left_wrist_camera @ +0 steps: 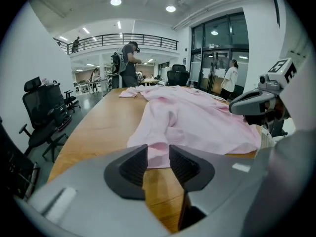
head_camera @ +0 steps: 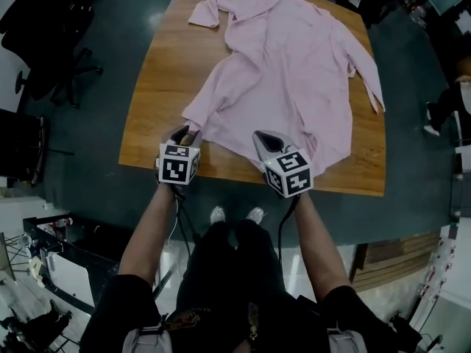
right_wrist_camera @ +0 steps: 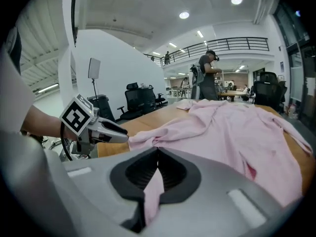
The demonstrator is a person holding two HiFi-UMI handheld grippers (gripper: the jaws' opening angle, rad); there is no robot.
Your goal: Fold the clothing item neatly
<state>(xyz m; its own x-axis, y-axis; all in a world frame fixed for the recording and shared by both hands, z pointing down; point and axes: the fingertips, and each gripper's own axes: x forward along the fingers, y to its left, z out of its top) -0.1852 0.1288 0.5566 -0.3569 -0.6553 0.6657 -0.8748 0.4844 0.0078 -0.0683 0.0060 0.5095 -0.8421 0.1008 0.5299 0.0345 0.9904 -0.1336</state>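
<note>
While the pink shirt [head_camera: 287, 72] lies spread but rumpled on the worktop [head_camera: 158, 87], no fold shows yet. The right tool [right_wrist_camera: 157, 154] is clamped on its near hem, the left tool [left_wrist_camera: 158, 151] stands apart with the hem corner just ahead, ungripped. By my judgement, all folding is left to do.

A large open-plan office: black swivel chairs [left_wrist_camera: 44, 113] stand beside a long wooden bench [left_wrist_camera: 96, 127]. A railed mezzanine [left_wrist_camera: 123, 37] runs overhead. There are tall glass doors [left_wrist_camera: 217, 65], recessed ceiling lights [left_wrist_camera: 116, 2] and people [left_wrist_camera: 129, 63] standing about in the background.
</note>
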